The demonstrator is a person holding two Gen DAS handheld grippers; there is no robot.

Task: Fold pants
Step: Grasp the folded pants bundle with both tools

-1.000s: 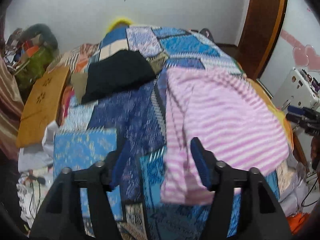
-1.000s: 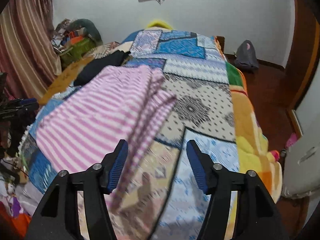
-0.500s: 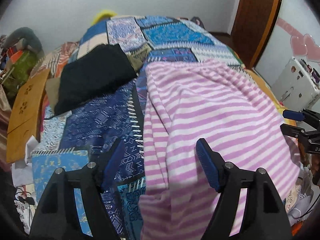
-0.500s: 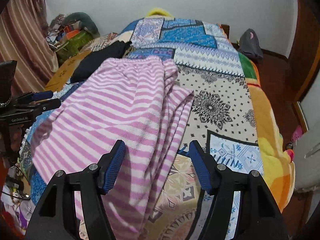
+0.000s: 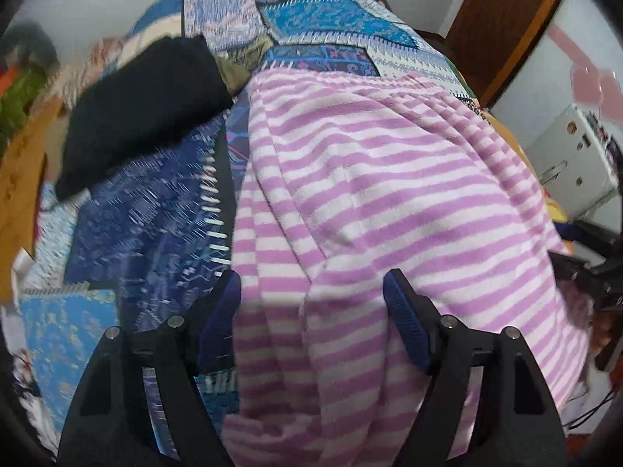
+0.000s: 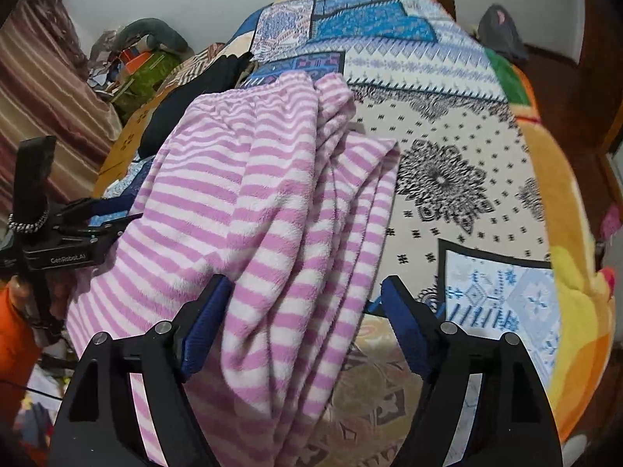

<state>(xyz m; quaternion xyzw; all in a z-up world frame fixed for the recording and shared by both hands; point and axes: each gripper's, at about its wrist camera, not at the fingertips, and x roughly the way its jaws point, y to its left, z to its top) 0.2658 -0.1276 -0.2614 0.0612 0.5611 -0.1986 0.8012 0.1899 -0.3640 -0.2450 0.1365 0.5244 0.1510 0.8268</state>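
The pink and white striped pants [image 5: 370, 194] lie spread on the patchwork bed cover, with bunched folds along their right side in the right wrist view [image 6: 272, 202]. My left gripper [image 5: 311, 303] is open, its blue-padded fingers straddling the near left part of the pants. My right gripper [image 6: 303, 303] is open, its fingers straddling the near right folds. Each gripper shows in the other's view: the right one at the right edge [image 5: 584, 268], the left one at the left edge [image 6: 89, 225].
A folded black garment [image 5: 136, 109] lies on the bed [image 6: 447, 163] beyond the pants to the left. A wooden board [image 5: 19, 179] and clutter [image 6: 140, 66] line the bed's left side. A white device [image 5: 576, 163] stands right. The bed's right half carries only the cover.
Both grippers have moved forward and down over the pants, which now fill the space between their open fingers. The pants lie as before.
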